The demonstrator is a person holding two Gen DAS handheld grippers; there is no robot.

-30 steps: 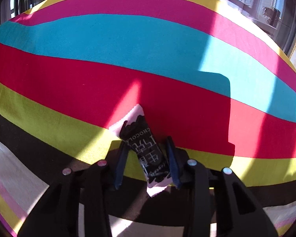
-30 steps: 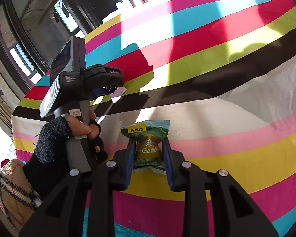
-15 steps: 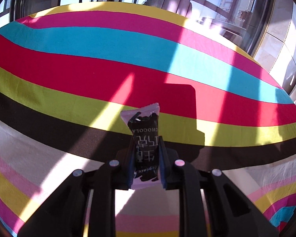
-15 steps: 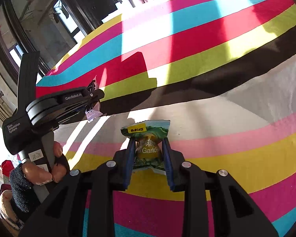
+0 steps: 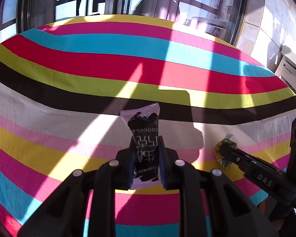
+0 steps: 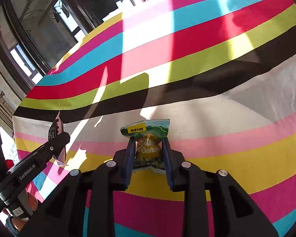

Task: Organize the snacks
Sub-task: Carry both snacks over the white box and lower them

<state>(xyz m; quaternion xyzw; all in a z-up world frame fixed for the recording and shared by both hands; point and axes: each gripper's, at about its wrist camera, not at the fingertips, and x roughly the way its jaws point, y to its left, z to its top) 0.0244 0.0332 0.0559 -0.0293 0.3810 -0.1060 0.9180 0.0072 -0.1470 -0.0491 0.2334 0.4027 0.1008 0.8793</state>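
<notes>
While the black chocolate packet point(image 5: 145, 138) is clamped upright between the pads of the left gripper point(image 5: 145, 150) at the lower centre of its view, the green garlic snack packet point(image 6: 148, 138) is pinched the same way by the right gripper point(image 6: 148, 148). Both are held above the striped tablecloth point(image 5: 69, 79). A window point(image 5: 79, 0) is seen along the upper edge.

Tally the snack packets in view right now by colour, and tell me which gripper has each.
Black chocolate packet: 1, clamped in the left gripper.
Green-and-yellow garlic packet: 1, clamped in the right gripper.
Loose packets on the striped tablecloth: 0 in view.
Total: 2 packets.
</notes>
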